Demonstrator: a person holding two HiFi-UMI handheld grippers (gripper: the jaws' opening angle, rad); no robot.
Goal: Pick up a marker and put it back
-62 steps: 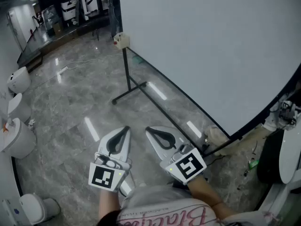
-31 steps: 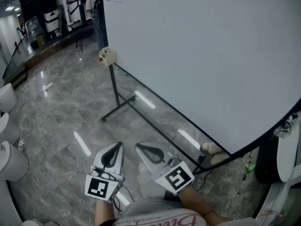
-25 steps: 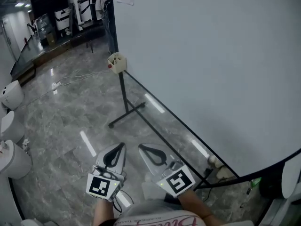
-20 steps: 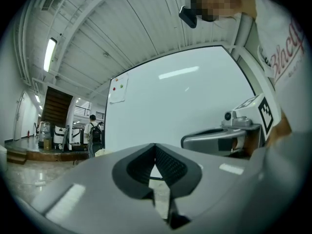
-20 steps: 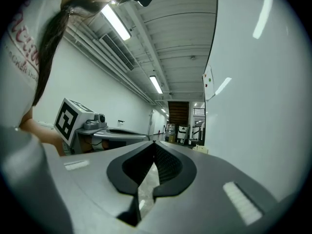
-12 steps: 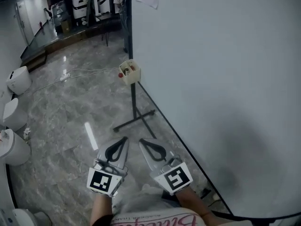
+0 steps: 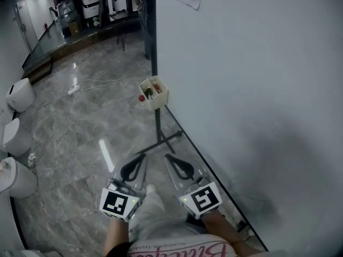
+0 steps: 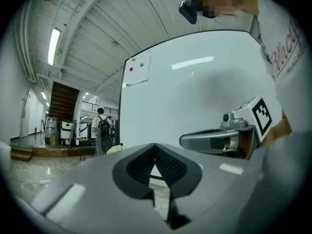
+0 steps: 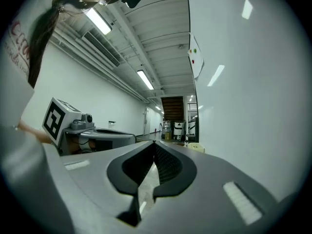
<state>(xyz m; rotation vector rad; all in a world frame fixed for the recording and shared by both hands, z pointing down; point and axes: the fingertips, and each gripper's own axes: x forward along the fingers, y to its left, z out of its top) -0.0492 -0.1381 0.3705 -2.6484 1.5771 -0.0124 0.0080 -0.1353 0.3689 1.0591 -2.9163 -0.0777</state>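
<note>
A cream marker box [image 7: 154,93] hangs at the left end of the whiteboard [image 7: 252,90], with a red marker [image 7: 156,87] and a green one [image 7: 148,93] standing in it. My left gripper [image 7: 143,156] and right gripper [image 7: 168,156] are side by side low in the head view, pointing level toward the box and well short of it. Both are shut with nothing between the jaws. The box [image 8: 115,148] shows small past the left gripper [image 8: 155,146], and the box [image 9: 197,146] also shows beyond the right gripper [image 9: 155,143].
The whiteboard's black stand foot [image 7: 163,139] spreads on the grey marble floor under the box. White machines [image 7: 19,94] line the left wall, and a white cable [image 7: 102,82] lies on the floor. A person with a backpack [image 8: 103,129] stands far off.
The view has travelled along the whiteboard toward its left end, so the marker box now sits nearer and lower in the head view. Both grippers stay shut and side by side.
</note>
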